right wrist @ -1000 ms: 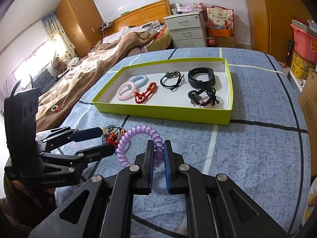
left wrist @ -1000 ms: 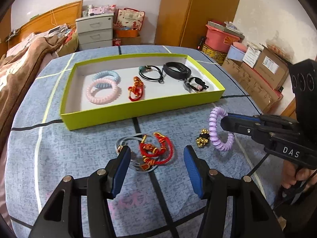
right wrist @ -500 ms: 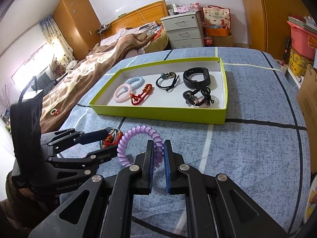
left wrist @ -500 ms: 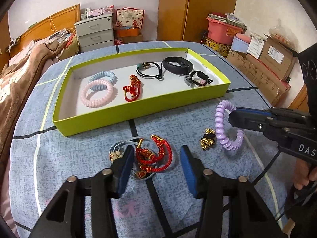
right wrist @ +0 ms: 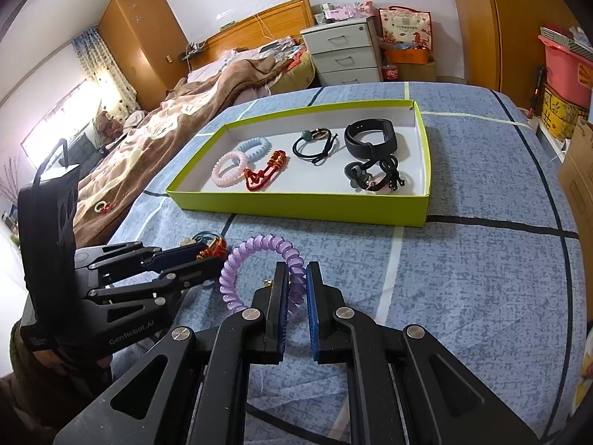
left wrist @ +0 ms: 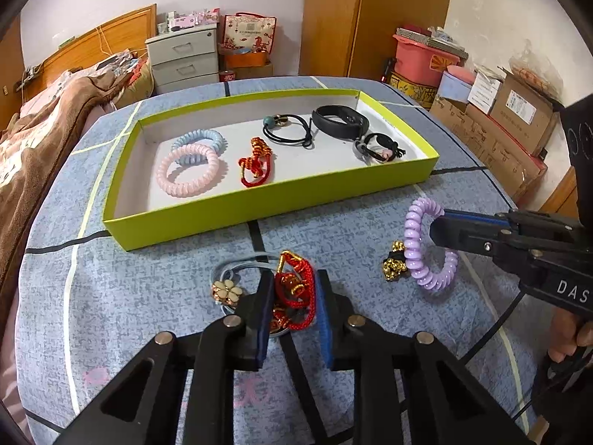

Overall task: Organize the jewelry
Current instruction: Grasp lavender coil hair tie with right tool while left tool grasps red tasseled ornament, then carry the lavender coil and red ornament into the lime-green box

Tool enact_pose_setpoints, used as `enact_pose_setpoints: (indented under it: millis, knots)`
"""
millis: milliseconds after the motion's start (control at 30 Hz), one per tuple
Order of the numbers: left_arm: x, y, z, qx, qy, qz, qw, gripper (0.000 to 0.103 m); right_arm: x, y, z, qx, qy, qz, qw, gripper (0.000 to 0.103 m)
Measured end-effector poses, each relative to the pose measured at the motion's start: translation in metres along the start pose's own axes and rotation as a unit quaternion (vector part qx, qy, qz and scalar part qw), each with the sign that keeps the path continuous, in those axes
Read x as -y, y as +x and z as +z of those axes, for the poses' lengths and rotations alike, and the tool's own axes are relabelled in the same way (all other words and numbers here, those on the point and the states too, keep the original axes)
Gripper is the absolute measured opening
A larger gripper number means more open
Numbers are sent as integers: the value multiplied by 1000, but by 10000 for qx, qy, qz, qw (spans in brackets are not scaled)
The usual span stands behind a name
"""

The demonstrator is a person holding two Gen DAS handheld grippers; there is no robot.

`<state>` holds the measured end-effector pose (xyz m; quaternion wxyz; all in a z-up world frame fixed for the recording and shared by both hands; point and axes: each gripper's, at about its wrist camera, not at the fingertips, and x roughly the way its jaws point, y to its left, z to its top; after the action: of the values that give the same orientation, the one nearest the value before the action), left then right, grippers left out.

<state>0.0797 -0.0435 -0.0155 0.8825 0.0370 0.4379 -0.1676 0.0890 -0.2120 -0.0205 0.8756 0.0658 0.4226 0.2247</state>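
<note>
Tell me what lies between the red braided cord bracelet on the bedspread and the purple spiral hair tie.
In the left wrist view, only a small gold bead cluster, beside the purple spiral hair tie; otherwise bare bedspread up to the red braided cord bracelet.

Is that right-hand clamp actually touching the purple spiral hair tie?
Touching. The right wrist view shows the right gripper with its jaws pinched on the purple spiral hair tie, no gap either side.

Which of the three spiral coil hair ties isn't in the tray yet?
The purple coil tie, pinched in the right gripper above the blue cloth. The pink and light blue ones lie inside the green tray.
</note>
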Motion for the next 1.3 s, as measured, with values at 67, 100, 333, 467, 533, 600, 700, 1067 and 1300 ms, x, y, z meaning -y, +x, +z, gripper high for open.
enact_pose_setpoints:
  millis: [67, 100, 333, 467, 533, 600, 700, 1067, 1300]
  knots:
    - [0, -2, 1, 41, -10, -25, 10000, 19, 0, 0, 0, 3, 0, -1, 10000, 10]
    - [-1, -3, 1, 48, -16, -31, 10000, 19, 0, 0, 0, 9, 4, -1, 10000, 10]
    - [-3, -7, 2, 101, -77, -100, 9999, 18, 1, 0, 1, 26, 16, -10, 10000, 10]
    - [-4, -15, 5, 172, -148, -171, 9996, 18, -1, -4, 4, 84, -1, -32, 10000, 10]
    - [-5, -20, 8, 228, -129, -179, 9995, 18, -2, -8, 5, 132, -6, -41, 9999, 10]
    - [-6, -25, 11, 289, -139, -170, 9993, 18, -3, -11, 9, 193, 10, -44, 9998, 10]
    - [-10, -33, 17, 390, -175, -181, 9989, 18, -3, -15, 13, 255, 25, -58, 9997, 10]
    - [-37, -41, 49, 610, -366, -156, 9973, 18, -4, -9, 45, 337, 12, -257, 9991, 10]
    - [-51, -23, 73, 568, -359, -126, 9977, 18, 3, 14, 65, 168, 30, -452, 9988, 10]
